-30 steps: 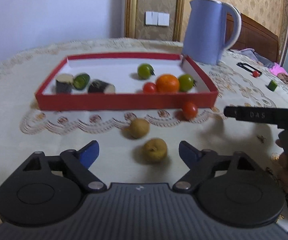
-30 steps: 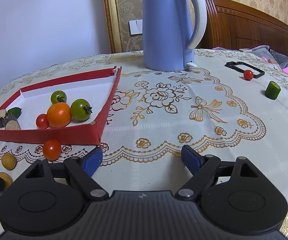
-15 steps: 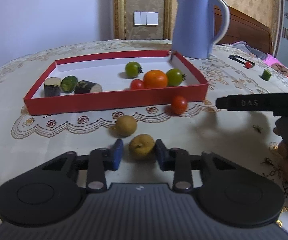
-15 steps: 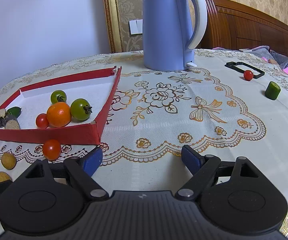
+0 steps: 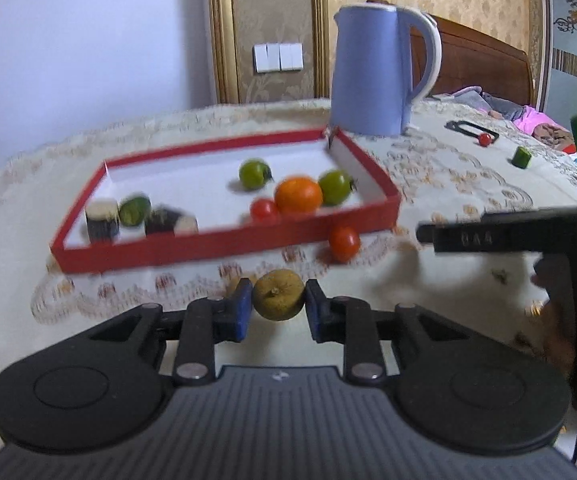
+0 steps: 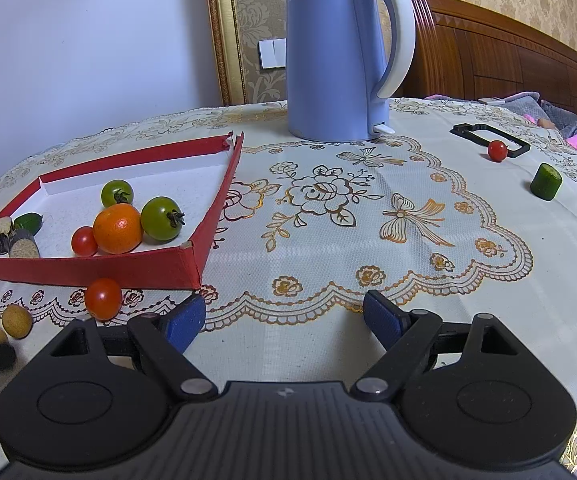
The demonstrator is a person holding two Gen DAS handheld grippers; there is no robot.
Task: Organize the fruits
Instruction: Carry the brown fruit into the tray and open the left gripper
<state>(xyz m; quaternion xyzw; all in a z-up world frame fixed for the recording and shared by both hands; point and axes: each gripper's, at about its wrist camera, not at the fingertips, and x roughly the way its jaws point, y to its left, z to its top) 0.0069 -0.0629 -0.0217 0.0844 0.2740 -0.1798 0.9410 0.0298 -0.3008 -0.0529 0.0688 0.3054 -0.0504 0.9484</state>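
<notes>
My left gripper is shut on a small yellow-brown fruit, its blue pads pressing both sides, just in front of the red tray. The tray holds an orange, two green tomatoes, a red tomato and dark cut pieces at its left end. A red tomato lies on the cloth outside the tray's front wall. A second yellow-brown fruit lies near it in the right wrist view. My right gripper stands open over bare tablecloth, right of the tray.
A blue kettle stands behind the tray's right corner. Far right on the cloth lie a black frame, a red tomato and a green cucumber piece. A finger of the right gripper reaches in from the right.
The left gripper's jaws closed from wide open onto the yellow-brown fruit, and it now sits higher and nearer the tray. The right gripper has not moved.
</notes>
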